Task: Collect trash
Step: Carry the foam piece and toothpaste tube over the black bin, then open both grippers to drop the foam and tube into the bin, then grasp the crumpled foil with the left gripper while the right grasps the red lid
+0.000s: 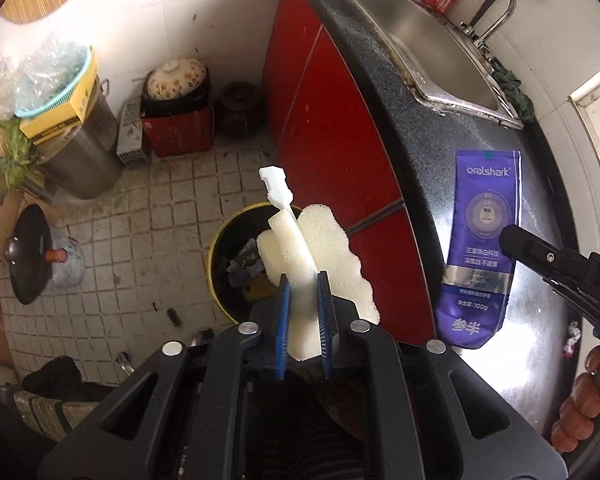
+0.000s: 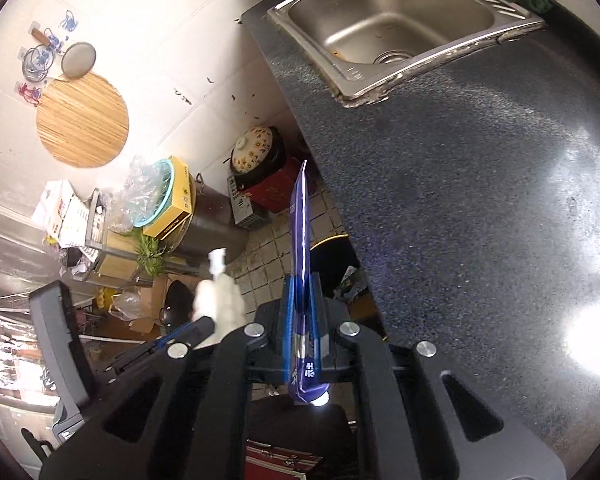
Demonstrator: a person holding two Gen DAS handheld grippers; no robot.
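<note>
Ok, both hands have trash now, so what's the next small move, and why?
Probably let the left gripper release. Its fingers pinch the white foam sponge on a plastic stick, which hangs roughly over the open yellow-rimmed black bin on the floor. The right gripper holds the purple flat pouch near the counter edge, so it should follow.

Left gripper (image 1: pixel 303 280): pointed steeply down, blue pads nearly together, clamped on white foam piece (image 1: pixel 320 256). Right gripper (image 2: pixel 303 288): angled down, jaws closed on purple pouch (image 2: pixel 300 216). Bare hand (image 1: pixel 588 400) at 4 o'clock in left view.
</note>
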